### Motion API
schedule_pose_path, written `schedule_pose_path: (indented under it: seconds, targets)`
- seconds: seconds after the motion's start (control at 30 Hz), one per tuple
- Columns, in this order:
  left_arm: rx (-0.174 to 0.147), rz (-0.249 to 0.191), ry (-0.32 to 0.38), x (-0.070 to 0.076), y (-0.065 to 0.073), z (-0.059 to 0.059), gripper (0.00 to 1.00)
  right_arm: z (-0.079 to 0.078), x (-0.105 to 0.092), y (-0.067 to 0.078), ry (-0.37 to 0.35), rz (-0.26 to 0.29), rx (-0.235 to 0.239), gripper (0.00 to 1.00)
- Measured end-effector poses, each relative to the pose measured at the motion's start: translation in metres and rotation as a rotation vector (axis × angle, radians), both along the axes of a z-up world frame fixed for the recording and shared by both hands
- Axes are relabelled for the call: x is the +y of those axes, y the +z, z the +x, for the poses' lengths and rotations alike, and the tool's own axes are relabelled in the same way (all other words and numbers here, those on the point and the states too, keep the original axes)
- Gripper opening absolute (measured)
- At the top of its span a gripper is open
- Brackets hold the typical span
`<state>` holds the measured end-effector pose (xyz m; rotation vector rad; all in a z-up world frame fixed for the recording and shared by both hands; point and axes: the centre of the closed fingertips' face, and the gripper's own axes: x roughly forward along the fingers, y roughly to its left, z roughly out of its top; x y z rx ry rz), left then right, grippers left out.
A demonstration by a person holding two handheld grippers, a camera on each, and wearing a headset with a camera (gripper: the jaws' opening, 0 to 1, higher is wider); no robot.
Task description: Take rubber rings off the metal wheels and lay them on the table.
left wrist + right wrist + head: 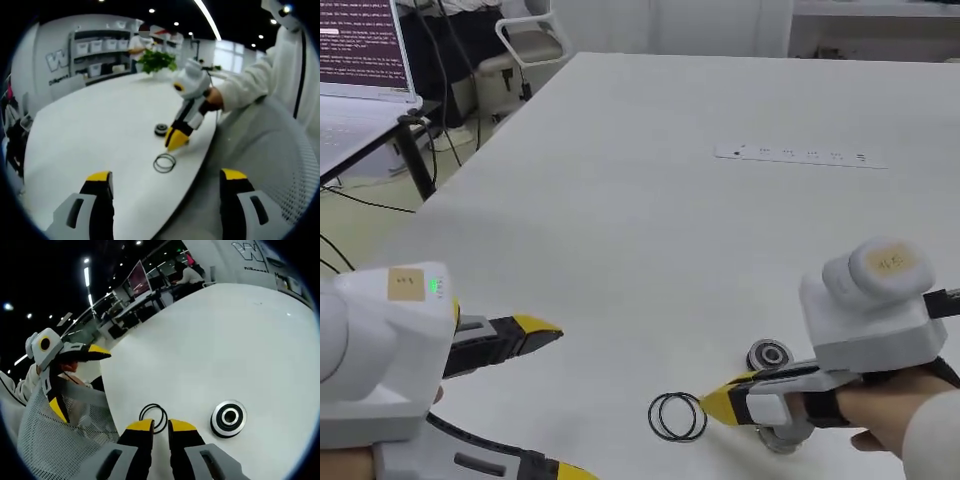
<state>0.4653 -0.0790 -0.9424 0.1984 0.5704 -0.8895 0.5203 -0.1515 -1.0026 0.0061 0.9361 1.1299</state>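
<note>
You're in an office-style lab. Your large white table (620, 200) carries a power strip (800, 156) at 1 o'clock. A screen (360, 45) of terminal text stands at 10 o'clock, with a desk chair (525, 45) at 11 o'clock. In the left gripper view, shelving (97, 57) stacked with white storage bins lines the far wall under recessed ceiling lights (151, 10), near a leafy plant (156, 60).

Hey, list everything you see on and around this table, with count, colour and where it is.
rubber rings: two, black, overlapping on the table just ahead of the right gripper's tips
metal wheel: one, silver and black, on the table beside the right gripper
power strip: one, white, far part of the table
laptop: one, screen lit, side desk, far left
table: one, white
left gripper: one, white, yellow-tipped jaws, open
right gripper: one, same colours, jaws together
</note>
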Motion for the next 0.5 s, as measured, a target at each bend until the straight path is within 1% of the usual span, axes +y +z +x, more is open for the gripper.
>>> schedule_pose_path:
  seconds: [0.1, 0.17, 0.33, 0.4, 0.47, 0.5]
  targets:
    - [0.003, 0.0, 0.001, 0.0, 0.0, 0.0, 0.89, 0.003, 0.0, 0.004, -0.006, 0.009, -0.013, 0.09]
    - [0.004, 0.001, 0.001, 0.0, -0.001, 0.0, 0.89, 0.004, 0.001, 0.007, -0.015, 0.028, -0.006, 0.1]
    - [0.008, 0.005, 0.004, 0.001, -0.002, 0.0, 0.89, 0.007, 0.003, 0.016, -0.029, 0.058, -0.014, 0.13]
    - [0.007, 0.006, 0.004, 0.001, -0.002, 0.0, 0.89, 0.009, 0.004, 0.022, -0.038, 0.09, -0.005, 0.19]
    - [0.007, 0.006, 0.006, 0.001, -0.002, 0.0, 0.89, 0.012, 0.005, 0.027, -0.048, 0.106, -0.022, 0.25]
    - [0.008, 0.006, 0.007, 0.001, -0.002, 0.0, 0.89, 0.013, 0.005, 0.028, -0.051, 0.105, -0.026, 0.27]
